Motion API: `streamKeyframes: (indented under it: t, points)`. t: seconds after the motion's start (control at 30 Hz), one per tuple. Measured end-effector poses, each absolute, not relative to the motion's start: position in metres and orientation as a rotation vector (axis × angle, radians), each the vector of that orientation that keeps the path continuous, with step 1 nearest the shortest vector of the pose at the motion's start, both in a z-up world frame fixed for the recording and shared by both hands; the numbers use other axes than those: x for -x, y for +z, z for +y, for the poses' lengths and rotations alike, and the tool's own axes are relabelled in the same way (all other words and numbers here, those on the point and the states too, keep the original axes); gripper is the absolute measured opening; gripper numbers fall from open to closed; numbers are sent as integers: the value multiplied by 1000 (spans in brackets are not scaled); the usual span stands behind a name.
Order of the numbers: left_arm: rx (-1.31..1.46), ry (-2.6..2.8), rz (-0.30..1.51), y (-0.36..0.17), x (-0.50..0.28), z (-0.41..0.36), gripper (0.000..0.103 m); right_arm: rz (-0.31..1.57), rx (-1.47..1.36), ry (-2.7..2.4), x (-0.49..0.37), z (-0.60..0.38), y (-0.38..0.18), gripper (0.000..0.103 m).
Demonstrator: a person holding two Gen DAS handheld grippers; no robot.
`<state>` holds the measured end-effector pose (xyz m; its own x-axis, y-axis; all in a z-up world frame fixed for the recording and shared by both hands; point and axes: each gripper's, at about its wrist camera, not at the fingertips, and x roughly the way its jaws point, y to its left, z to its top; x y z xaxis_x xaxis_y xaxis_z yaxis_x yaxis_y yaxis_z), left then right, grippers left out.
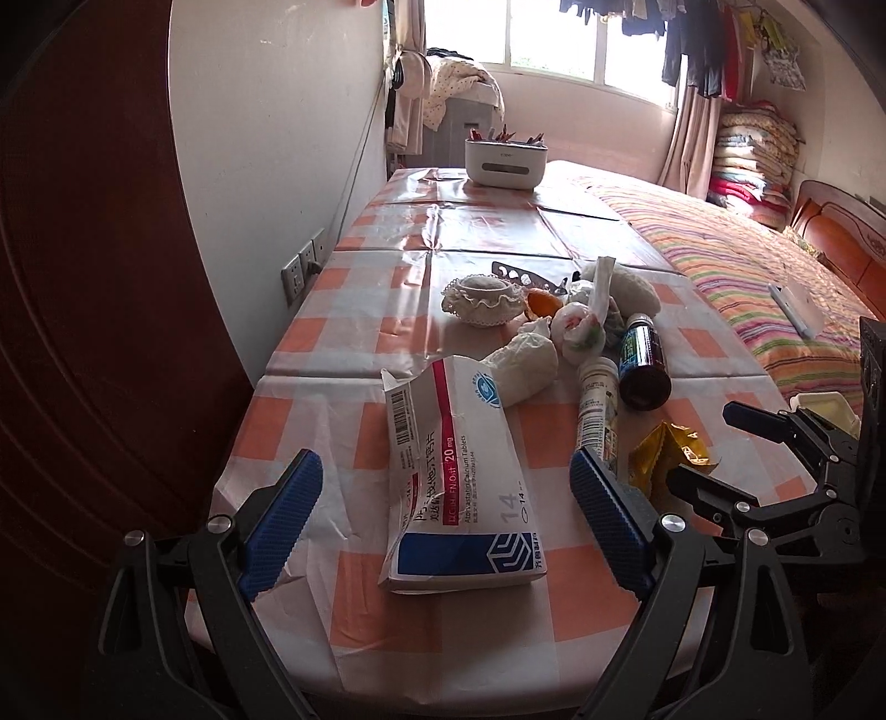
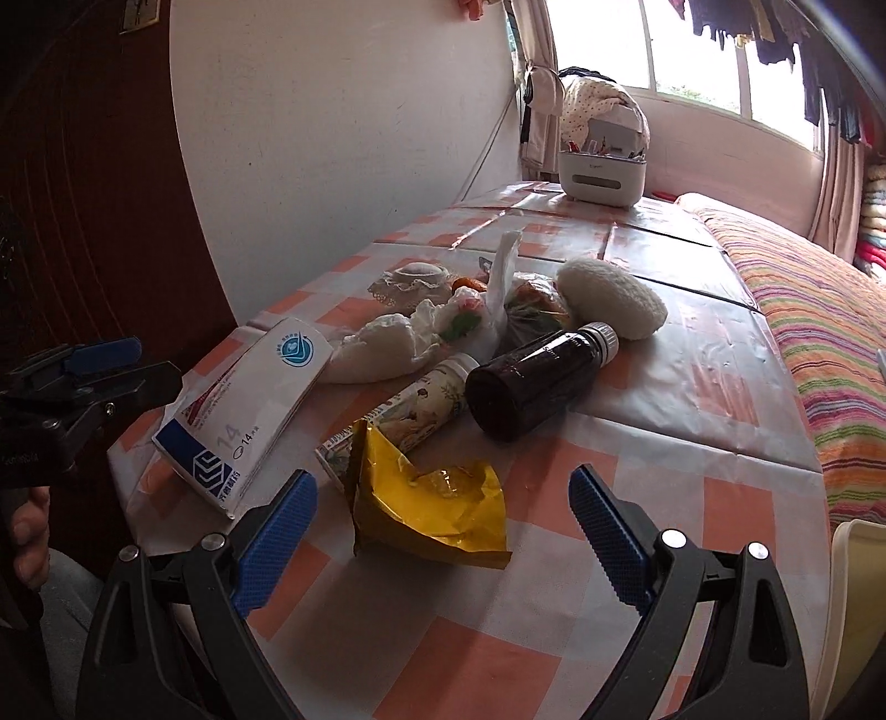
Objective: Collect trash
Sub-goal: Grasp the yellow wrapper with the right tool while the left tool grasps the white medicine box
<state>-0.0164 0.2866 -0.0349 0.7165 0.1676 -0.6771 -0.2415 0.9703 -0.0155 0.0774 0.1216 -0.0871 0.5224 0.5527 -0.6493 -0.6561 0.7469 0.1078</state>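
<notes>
Medicine box (image 1: 459,476), "Atorvastatin Calcium Tablets"

- Daylight from the window (image 1: 554,50), blown out to near white in both views.
- Glossy glare on the far half of the tablecloth (image 1: 498,221), brightest near the white box (image 1: 505,160).
- Soft, short shadows under the medicine box (image 1: 459,482) and the dark bottle (image 2: 540,382).
- Dim and murky at the left, where the brown door (image 1: 83,332) loses detail.
- Strong fisheye bending at the edges, black corners around the round picture.
- Sharp in the middle, slightly soft toward the rim; hanging clothes (image 1: 692,50) mere silhouettes against the light.
</notes>
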Motion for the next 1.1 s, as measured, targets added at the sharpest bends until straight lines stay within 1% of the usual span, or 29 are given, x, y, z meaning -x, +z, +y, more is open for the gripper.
streamKeyframes:
  t: [0.07, 0.13, 0.17, 0.2, 0.23, 0.3, 0.6, 1.0, 1.03, 1.07, 1.1]
  points:
    - [115, 226, 743, -36, 15, 289, 89, 757, 173, 725, -85, 125, -92, 90]
    - [128, 224, 748, -37, 13, 291, 89, 804, 164, 727, -92, 128, -101, 87]
    - [132, 224, 753, -39, 11, 291, 89, 827, 148, 734, -96, 127, -105, 78]
    - [134, 224, 759, -39, 10, 292, 89, 846, 134, 741, -98, 127, -108, 63]
    - [135, 223, 763, -41, 9, 292, 89, 869, 125, 743, -100, 126, -113, 56]
    - [133, 224, 768, -43, 6, 291, 89, 869, 117, 754, -100, 125, -113, 49]
    - [170, 230, 806, -53, -8, 295, 89, 803, 90, 746, -88, 112, -105, 41]
    - [182, 292, 927, -81, -49, 301, 88, 774, 20, 752, -82, 96, -97, 41]
    - [183, 294, 937, -84, -51, 301, 79, 769, 14, 748, -82, 94, -97, 41]
    - [191, 284, 947, -87, -53, 300, 71, 765, 7, 748, -82, 92, -96, 41]
    - [189, 289, 941, -87, -53, 300, 71, 762, -1, 749, -83, 89, -94, 41]
